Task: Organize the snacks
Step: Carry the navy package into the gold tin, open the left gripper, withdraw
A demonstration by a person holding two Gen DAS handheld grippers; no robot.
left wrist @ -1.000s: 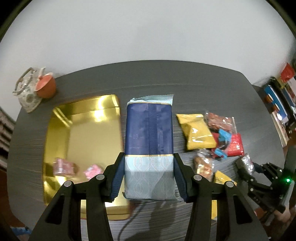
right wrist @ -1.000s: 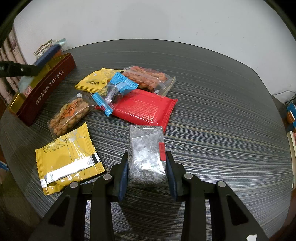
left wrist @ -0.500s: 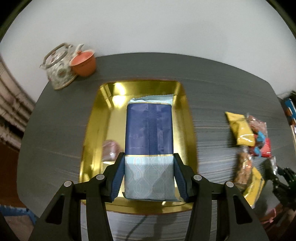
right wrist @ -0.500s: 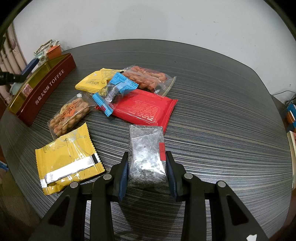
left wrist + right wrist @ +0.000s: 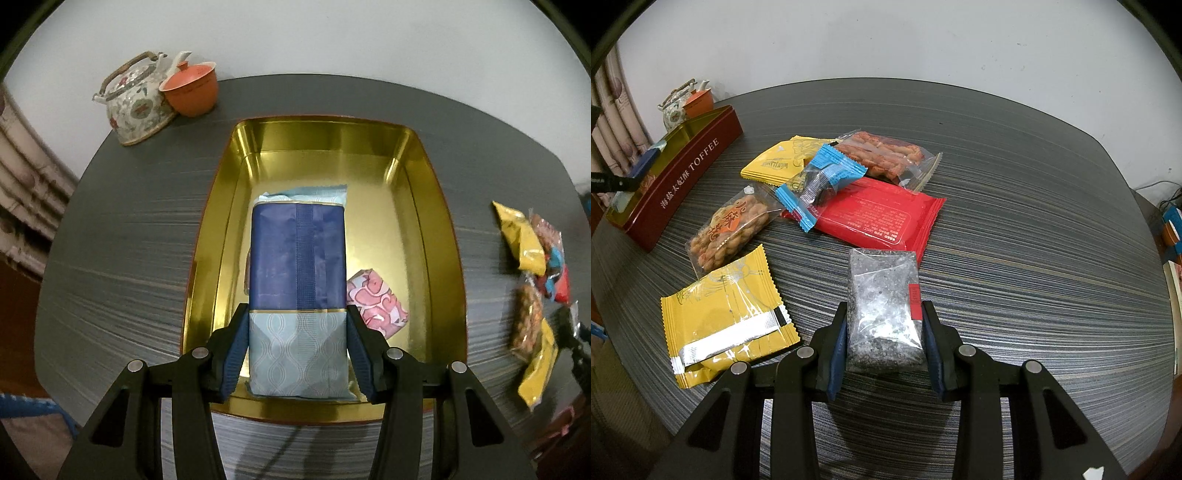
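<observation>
My left gripper is shut on a long blue and pale-blue snack pack, held over the inside of the gold tin. A pink patterned sweet lies in the tin just right of the pack. My right gripper is shut on a clear bag of grey-black bits, low over the striped table. In the right wrist view the same tin, red outside and marked TOFFEE, stands at the far left with the left gripper's tip and blue pack over it.
Loose snacks lie between the hands: two yellow packs, a bag of twisted biscuits, a blue-ended sweet, a red pack and a bag of orange sticks. A teapot and orange cup stand behind the tin.
My left gripper has carried the blue pack leftward from beside the tin to over its inside and sunk lower. The right gripper and its bag have kept still.
</observation>
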